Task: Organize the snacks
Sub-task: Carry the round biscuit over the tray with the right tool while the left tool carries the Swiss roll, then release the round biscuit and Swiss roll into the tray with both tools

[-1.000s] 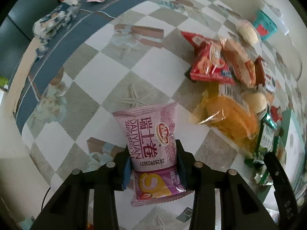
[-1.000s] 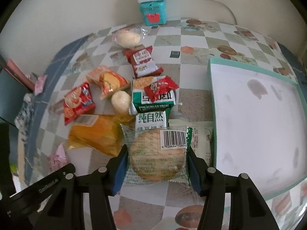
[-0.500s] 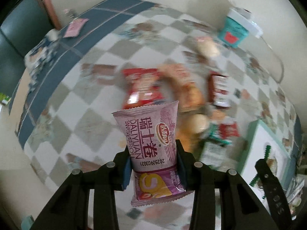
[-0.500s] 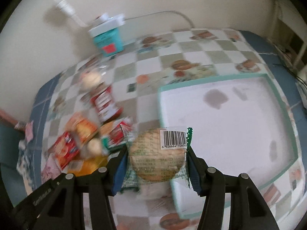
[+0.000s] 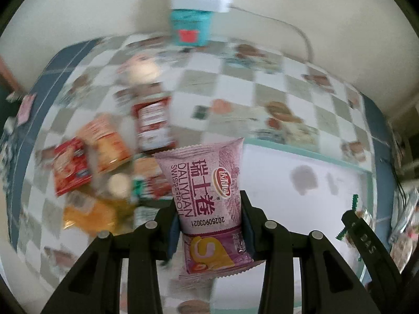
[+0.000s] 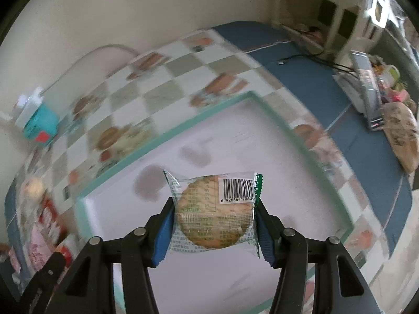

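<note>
Left claw (image 5: 208, 222) is clenched on a pink-purple foil Swiss-roll snack packet (image 5: 207, 183), held up off the table w/ its top leaning out past the fingers. Right claw (image 6: 213, 225) is grasping a round biscuit in a clear green-edged wrapper with a barcode label (image 6: 213, 209), gripped by both sides.

Both packets hang above the white shallow tray with a teal rim (image 6: 251, 95); the biscuit is over the tray's middle, the roll packet nearer its near-left edge, so far as the left view shows.

Progress, as I read it: early. Tray looks bare apart from a few grey smudges, so nothing seems sorted yet. These two are about to be the first in.

Still left on the checked table cloth (image 5: 235, 89): a blurred pile of snacks beside the tray, incl. a red foil packet (image 5: 70, 166), an orange packet (image 5: 107, 142), a red-and-white labelled packet (image 5: 153, 125), a yellow-orange bag (image 5: 89, 214) and a pale round bun (image 5: 142, 69). Exact count can't be told, too much blur.
</note>
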The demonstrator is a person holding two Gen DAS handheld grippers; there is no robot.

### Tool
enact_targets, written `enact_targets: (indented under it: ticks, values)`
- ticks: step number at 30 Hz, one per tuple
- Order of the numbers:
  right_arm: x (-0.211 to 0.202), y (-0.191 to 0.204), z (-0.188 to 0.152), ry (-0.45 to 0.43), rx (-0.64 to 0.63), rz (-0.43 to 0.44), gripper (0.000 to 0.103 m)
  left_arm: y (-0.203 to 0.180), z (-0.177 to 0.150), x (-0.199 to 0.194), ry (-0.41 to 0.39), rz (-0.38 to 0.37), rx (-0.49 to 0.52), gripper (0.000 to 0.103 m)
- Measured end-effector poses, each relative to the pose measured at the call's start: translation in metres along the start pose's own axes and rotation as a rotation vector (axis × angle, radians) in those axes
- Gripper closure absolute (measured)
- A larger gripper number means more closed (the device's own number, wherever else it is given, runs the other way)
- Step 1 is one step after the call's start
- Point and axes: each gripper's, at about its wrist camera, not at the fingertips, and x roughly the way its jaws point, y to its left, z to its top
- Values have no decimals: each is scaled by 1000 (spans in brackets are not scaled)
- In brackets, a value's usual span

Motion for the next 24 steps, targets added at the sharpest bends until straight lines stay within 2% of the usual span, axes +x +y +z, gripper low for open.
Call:
enact_targets:
  ticks: [5, 11, 13, 14, 15, 19, 21, 24]
  values:
    - [6, -24, 10, 0, 57, -27, 42, -31, -2, 15, -1, -15, 62, 61]
    - [10, -28, 10, 18, 76, -44, 42, -43, -6, 18, 4, -44, 94, 59]
    - [9, -28, 9, 22, 79, -49, 39, -42, -6, 15, 1, -51, 90, 49]
    - [8, -28, 9, 21, 77, -46, 35, -39, -5, 13, -1, -52, 83, 37]
    - [6, -26, 8, 20, 72, -47, 28, -36, -5, 11, -1, -54, 75, 31]
    - [-7, -20, 4, -1, 60, -47, 24, -14, -2, 1, 8, -55, 21, 27]
    - [-13, -14, 2, -13, 49, -34, 17, 2, 0, -7, -5, -34, -14, 18]
    - [-24, -2, -2, -31, 18, -19, 15, 34, 2, -18, -26, 17, -70, 17]
